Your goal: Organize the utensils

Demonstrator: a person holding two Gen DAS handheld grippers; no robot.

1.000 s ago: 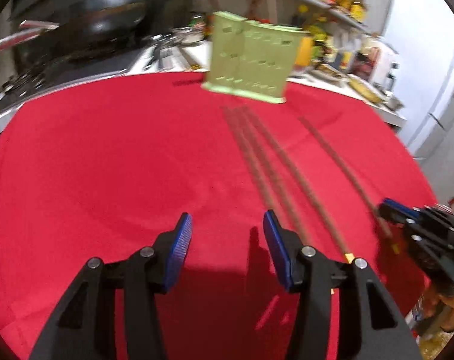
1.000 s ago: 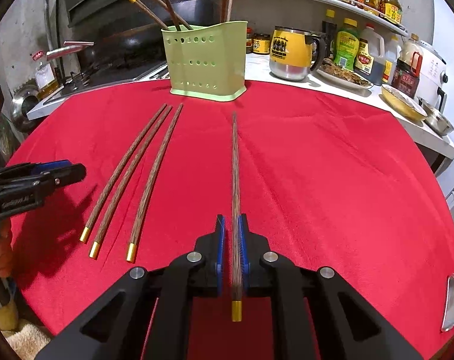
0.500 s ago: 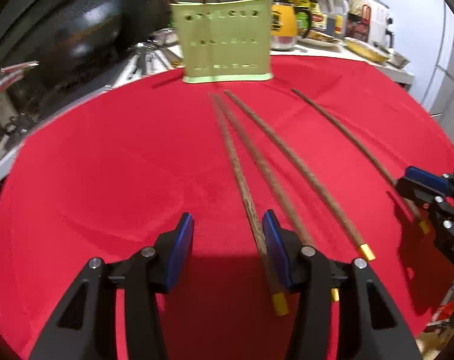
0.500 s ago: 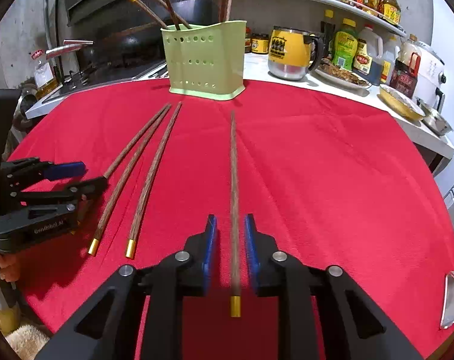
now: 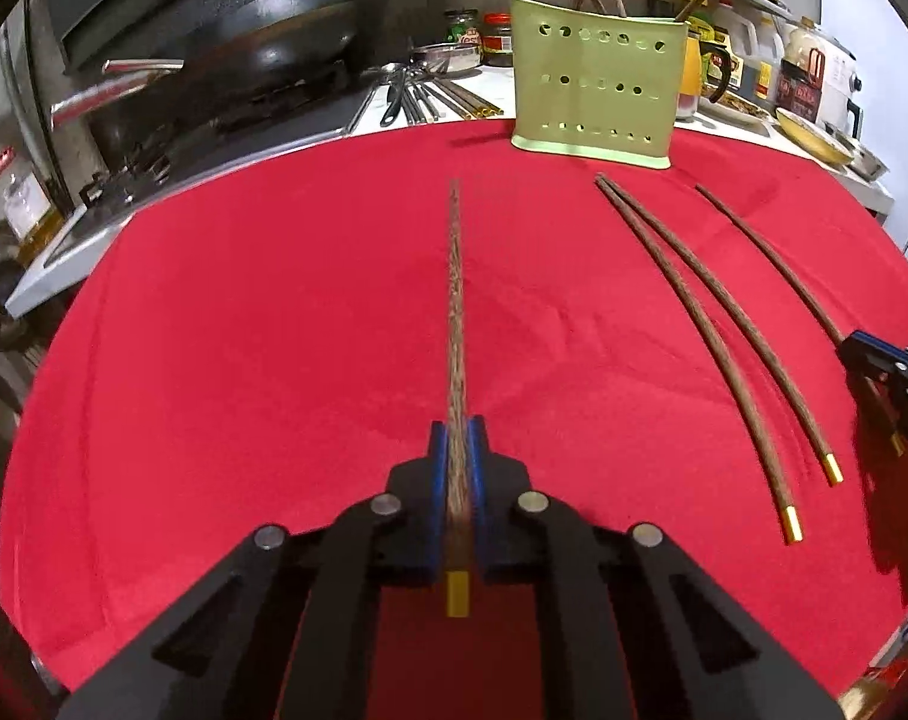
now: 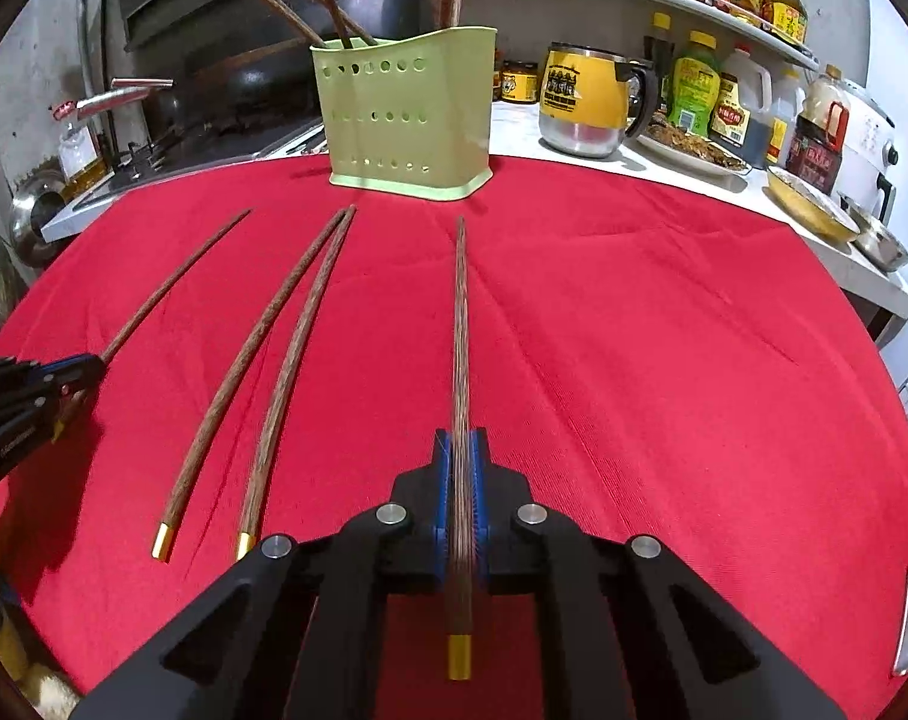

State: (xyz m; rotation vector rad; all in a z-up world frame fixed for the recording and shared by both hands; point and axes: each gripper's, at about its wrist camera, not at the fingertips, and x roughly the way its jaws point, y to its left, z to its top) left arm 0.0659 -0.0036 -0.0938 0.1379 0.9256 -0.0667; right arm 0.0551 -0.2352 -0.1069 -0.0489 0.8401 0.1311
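Two chopstick (image 5: 456, 324) shafts (image 6: 461, 330) part-hidden between fingers (image 5: 437, 480)

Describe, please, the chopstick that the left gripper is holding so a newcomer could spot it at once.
Start at the green utensil holder at the far edge of the red tablecloth. Four wooden chopsticks fan out before it. Yours is the leftmost chopstick, set apart from the close pair, its gold-tipped end in the left gripper.

Both wrist views look down, close over the red cloth (image 5: 274, 330), facing the green holder (image 6: 406, 120).
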